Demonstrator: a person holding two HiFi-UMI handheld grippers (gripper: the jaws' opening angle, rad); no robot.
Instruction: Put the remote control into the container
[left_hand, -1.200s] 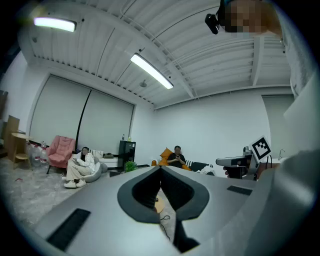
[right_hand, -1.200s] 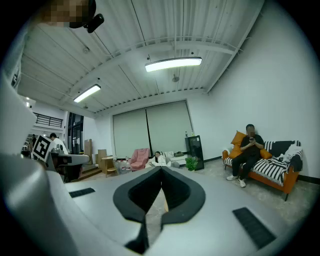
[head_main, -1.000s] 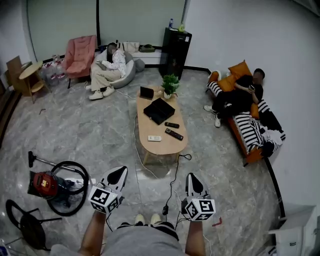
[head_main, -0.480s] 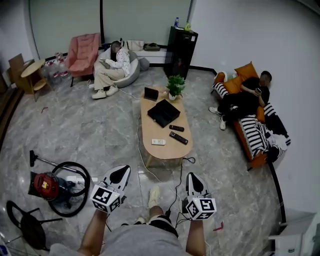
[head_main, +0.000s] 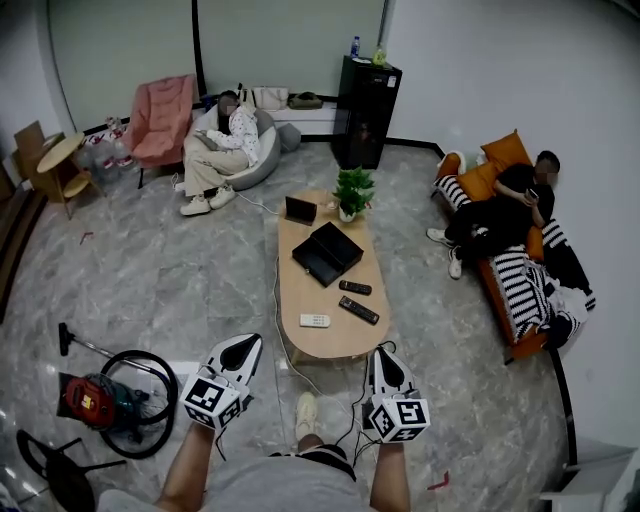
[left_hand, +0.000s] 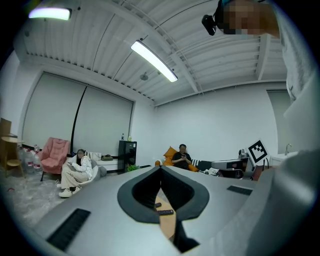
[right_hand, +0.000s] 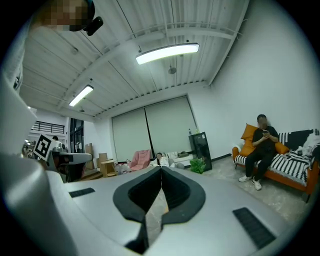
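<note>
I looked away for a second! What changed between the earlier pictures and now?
The person walked closer to the table; its near end now shows between the left gripper and right gripper. Nothing was grabbed or dropped: both grippers stayed shut and empty. The remotes and black container lie where they were on the table.

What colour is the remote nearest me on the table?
White; that remote shows best in the head view.

Pale wood table (head_main: 345, 338), black remote controls (head_main: 358, 310), pink armchair (head_main: 162, 118), red vacuum cleaner (head_main: 90, 398), black-and-white striped throw (head_main: 520, 285)
</note>
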